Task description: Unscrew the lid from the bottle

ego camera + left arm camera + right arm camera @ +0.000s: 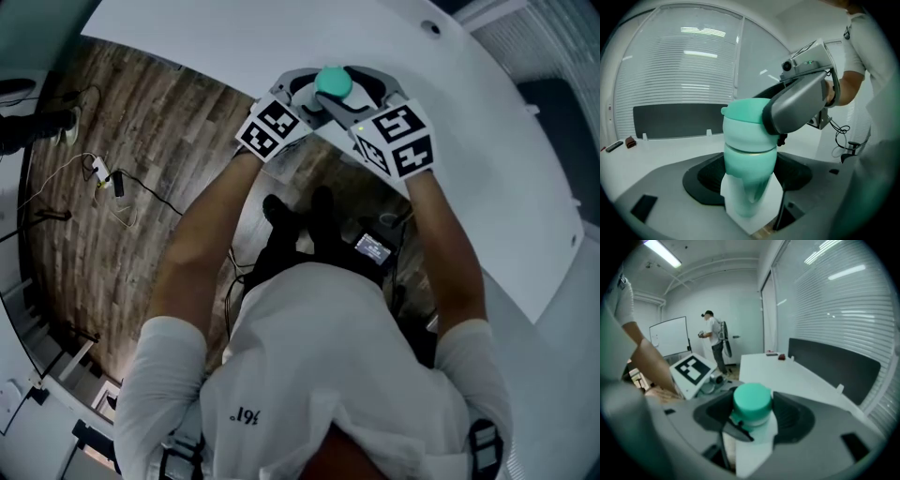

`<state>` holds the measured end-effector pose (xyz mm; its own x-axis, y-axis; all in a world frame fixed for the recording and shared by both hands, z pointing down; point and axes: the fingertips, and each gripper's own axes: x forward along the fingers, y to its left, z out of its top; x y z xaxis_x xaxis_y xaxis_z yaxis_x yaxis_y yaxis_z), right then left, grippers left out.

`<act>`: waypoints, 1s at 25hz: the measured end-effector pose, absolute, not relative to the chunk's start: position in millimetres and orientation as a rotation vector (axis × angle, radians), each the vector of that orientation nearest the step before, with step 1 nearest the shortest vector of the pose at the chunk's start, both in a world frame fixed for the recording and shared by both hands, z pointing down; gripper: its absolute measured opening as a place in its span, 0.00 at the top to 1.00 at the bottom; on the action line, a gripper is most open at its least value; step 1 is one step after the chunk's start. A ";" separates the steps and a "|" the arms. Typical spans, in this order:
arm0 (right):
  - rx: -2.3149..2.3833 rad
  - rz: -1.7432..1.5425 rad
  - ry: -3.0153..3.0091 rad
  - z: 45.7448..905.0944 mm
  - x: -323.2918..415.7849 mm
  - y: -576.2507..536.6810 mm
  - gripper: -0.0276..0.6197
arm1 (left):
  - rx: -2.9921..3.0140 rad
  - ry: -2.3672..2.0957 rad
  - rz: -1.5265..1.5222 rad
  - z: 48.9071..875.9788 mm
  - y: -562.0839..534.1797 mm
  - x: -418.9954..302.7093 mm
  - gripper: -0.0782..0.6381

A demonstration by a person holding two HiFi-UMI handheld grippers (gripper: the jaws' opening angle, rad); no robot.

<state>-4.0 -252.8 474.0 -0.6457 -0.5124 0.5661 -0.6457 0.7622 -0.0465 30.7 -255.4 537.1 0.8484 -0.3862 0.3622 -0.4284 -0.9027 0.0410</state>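
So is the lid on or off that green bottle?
On. The teal lid sits flush on the bottle, only a thin seam between them.

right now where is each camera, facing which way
Head view: on the head, facing steeply down; both arms, left gripper and right gripper show.
Left gripper view: on the left gripper, facing its jaws shut on the bottle; an arm shows.
Right gripper view: on the right gripper, facing its jaws on the lid; a forearm shows.
Both gripper views share the lid.
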 end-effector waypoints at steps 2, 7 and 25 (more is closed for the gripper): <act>0.826 0.317 -2.422 474.2 -4.6 -251.9 0.53 | 2.920 -0.573 0.552 537.1 -253.4 31.4 0.43; 0.819 0.306 -2.417 473.1 -3.7 -247.8 0.53 | 2.930 -0.541 0.600 535.4 -248.8 33.0 0.43; 1.020 0.343 -2.390 472.7 -0.3 -249.3 0.54 | 2.783 -0.917 0.502 539.1 -254.4 28.0 0.43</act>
